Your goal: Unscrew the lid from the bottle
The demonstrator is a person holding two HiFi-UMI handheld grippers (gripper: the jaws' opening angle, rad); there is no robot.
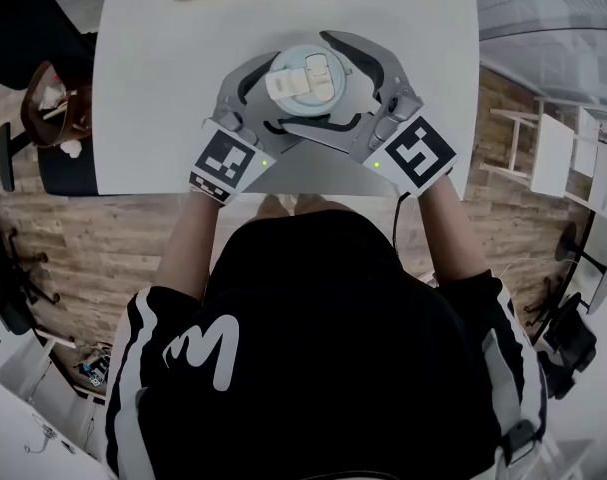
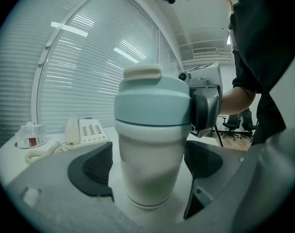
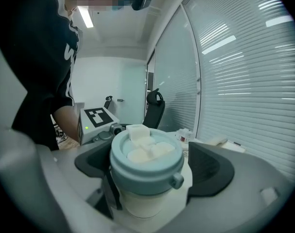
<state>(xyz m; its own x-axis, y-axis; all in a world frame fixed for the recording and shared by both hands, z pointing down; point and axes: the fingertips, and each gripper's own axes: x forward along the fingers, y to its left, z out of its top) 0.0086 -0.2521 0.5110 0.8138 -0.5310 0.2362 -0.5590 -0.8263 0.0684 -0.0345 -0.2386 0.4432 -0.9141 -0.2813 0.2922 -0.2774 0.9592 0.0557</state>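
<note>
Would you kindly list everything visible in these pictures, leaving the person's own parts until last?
Bottle: one, white, upright on the table.
Lid: one, pale blue with white cap, on the bottle.
Table: one, white, under the bottle.
Telephone: one, white, at the table's far edge.
Small packet: one, white, beside the telephone.
Office chairs: several, black, around the room.
Blinds: white, covering the windows.
Left gripper: one, grey, open, jaws either side of the bottle's body.
Right gripper: one, grey, open, jaws either side of the lid.
</note>
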